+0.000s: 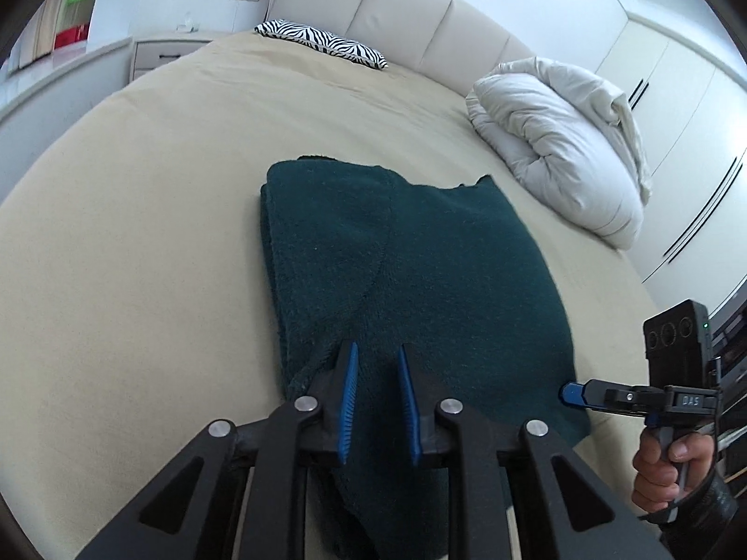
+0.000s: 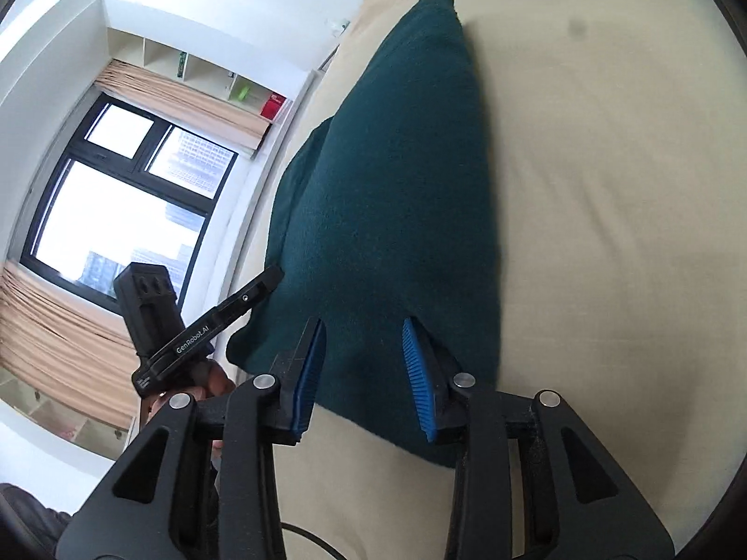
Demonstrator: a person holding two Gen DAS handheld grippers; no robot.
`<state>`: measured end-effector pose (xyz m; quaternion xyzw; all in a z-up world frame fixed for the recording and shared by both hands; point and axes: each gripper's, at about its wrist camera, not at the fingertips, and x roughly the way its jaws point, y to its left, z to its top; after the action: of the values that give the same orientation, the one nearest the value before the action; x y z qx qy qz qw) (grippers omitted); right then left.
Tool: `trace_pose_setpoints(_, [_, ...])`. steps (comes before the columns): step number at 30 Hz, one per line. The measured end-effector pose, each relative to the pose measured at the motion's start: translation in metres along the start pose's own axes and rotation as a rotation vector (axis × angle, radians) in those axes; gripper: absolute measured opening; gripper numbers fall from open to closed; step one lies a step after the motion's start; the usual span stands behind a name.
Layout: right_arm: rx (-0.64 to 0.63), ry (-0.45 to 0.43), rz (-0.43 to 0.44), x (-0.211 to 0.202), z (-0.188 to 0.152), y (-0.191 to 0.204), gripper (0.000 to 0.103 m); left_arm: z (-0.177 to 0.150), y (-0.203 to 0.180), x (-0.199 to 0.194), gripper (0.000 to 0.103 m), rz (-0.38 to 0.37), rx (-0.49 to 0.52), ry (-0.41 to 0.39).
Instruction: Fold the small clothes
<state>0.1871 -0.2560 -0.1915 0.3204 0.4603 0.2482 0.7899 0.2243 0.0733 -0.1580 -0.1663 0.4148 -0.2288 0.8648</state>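
Your dark green fleecy garment (image 1: pixel 397 280) lies folded into a thick oblong on the smooth beige bedsheet (image 1: pixel 140 256). Your left gripper (image 1: pixel 378 350) and right gripper (image 2: pixel 364 322) both hover spread over its near edge, ribbed blue pads (image 2: pixel 415 368) gripping nothing.

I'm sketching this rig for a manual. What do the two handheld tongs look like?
Both tongs, left and right, have black linkage arms with silver rivets and ribbed blue pads. Each has a pistol-style handle and a black camera box on top. One body reads GenRobot.AI. A dark sleeve covers the wrist.
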Motion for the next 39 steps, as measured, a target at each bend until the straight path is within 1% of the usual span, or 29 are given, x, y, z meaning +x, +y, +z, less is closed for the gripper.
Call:
trace_pose_setpoints(2, [-0.025,0.021,-0.03,-0.001,0.011,0.009,0.033,0.002,0.001,-0.01,0.021,0.001,-0.029,-0.003])
trace_pose_setpoints(3, [-0.037,0.018,-0.054,-0.004,0.018,0.011,0.034,0.005,0.0,-0.016,0.021,0.01,-0.034,-0.018])
trace_pose_setpoints(4, [-0.053,0.002,-0.076,-0.009,0.026,0.018,0.034,0.008,-0.003,-0.025,0.03,0.025,-0.031,-0.043])
trace_pose_setpoints(5, [-0.062,-0.017,-0.076,-0.017,0.025,0.023,0.036,0.018,-0.009,-0.03,0.044,0.049,-0.021,-0.08])
trace_pose_setpoints(6, [-0.063,-0.029,-0.07,-0.017,0.028,0.025,0.039,0.027,-0.014,-0.031,0.05,0.06,-0.013,-0.1])
trace_pose_setpoints(7, [-0.054,-0.047,-0.06,-0.016,0.041,0.03,0.045,0.034,-0.019,-0.031,0.055,0.062,-0.004,-0.116])
trace_pose_setpoints(8, [-0.045,-0.053,-0.062,-0.013,0.052,0.033,0.05,0.046,-0.026,-0.027,0.055,0.064,0.01,-0.127])
trace_pose_setpoints(9, [-0.043,-0.055,-0.068,-0.01,0.062,0.036,0.052,0.054,-0.03,-0.021,0.055,0.068,0.023,-0.131])
trace_pose_setpoints(11, [-0.047,-0.06,-0.049,0.01,0.087,0.046,0.052,0.072,-0.041,-0.004,0.055,0.079,0.051,-0.134])
trace_pose_setpoints(12, [-0.036,-0.066,-0.04,0.022,0.092,0.052,0.052,0.079,-0.044,0.004,0.055,0.082,0.056,-0.126])
trace_pose_setpoints(14, [0.018,-0.079,-0.012,0.04,0.113,0.046,0.052,0.091,-0.051,0.024,0.055,0.084,0.071,-0.101])
trace_pose_setpoints(15, [0.035,-0.086,-0.001,0.047,0.122,0.044,0.052,0.094,-0.052,0.033,0.057,0.1,0.084,-0.088])
trace_pose_setpoints(16, [0.05,-0.093,0.002,0.056,0.131,0.04,0.052,0.097,-0.052,0.047,0.057,0.124,0.101,-0.058])
trace_pose_setpoints(19, [0.117,-0.098,0.02,0.073,0.155,0.024,0.05,0.096,-0.038,0.077,0.057,0.189,0.084,0.006])
trace_pose_setpoints(20, [0.138,-0.106,0.019,0.074,0.162,0.017,0.05,0.093,-0.026,0.085,0.057,0.191,0.059,0.021])
trace_pose_setpoints(21, [0.161,-0.12,0.009,0.074,0.169,0.009,0.05,0.091,-0.017,0.088,0.057,0.166,0.031,0.016])
trace_pose_setpoints(23, [0.198,-0.133,-0.003,0.074,0.177,-0.007,0.05,0.087,-0.003,0.085,0.057,0.089,-0.039,-0.02])
trace_pose_setpoints(24, [0.226,-0.132,-0.001,0.076,0.181,-0.018,0.05,0.088,0.001,0.085,0.057,0.068,-0.055,-0.024])
trace_pose_setpoints(26, [0.251,-0.141,0.028,0.078,0.184,-0.034,0.049,0.089,0.009,0.087,0.057,0.028,-0.081,-0.02])
trace_pose_setpoints(28, [0.262,-0.163,0.057,0.077,0.183,-0.042,0.044,0.087,0.017,0.088,0.057,-0.009,-0.108,-0.022])
trace_pose_setpoints(29, [0.265,-0.174,0.06,0.067,0.177,-0.048,0.044,0.087,0.021,0.088,0.057,-0.028,-0.124,-0.022])
trace_pose_setpoints(31, [0.273,-0.21,0.034,0.057,0.174,-0.049,0.044,0.088,0.028,0.084,0.057,-0.063,-0.156,-0.021])
trace_pose_setpoints(33, [0.274,-0.233,-0.032,0.041,0.168,-0.045,0.047,0.087,0.031,0.073,0.057,-0.076,-0.188,-0.022])
trace_pose_setpoints(34, [0.249,-0.24,-0.014,0.03,0.161,-0.036,0.049,0.085,0.03,0.066,0.058,-0.073,-0.198,-0.025])
trace_pose_setpoints(35, [0.233,-0.235,0.017,0.02,0.156,-0.036,0.049,0.083,0.029,0.055,0.059,-0.061,-0.202,-0.031])
trace_pose_setpoints(36, [0.206,-0.222,0.062,0.014,0.147,-0.025,0.049,0.079,0.027,0.046,0.061,-0.062,-0.201,-0.041])
trace_pose_setpoints(37, [0.158,-0.196,0.11,0.009,0.134,-0.011,0.049,0.073,0.026,0.036,0.063,-0.071,-0.202,-0.055])
trace_pose_setpoints(38, [0.107,-0.167,0.138,0.008,0.12,0.004,0.049,0.066,0.025,0.027,0.066,-0.085,-0.206,-0.069])
trace_pose_setpoints(39, [0.08,-0.146,0.152,0.011,0.108,0.015,0.051,0.061,0.025,0.024,0.068,-0.087,-0.208,-0.066])
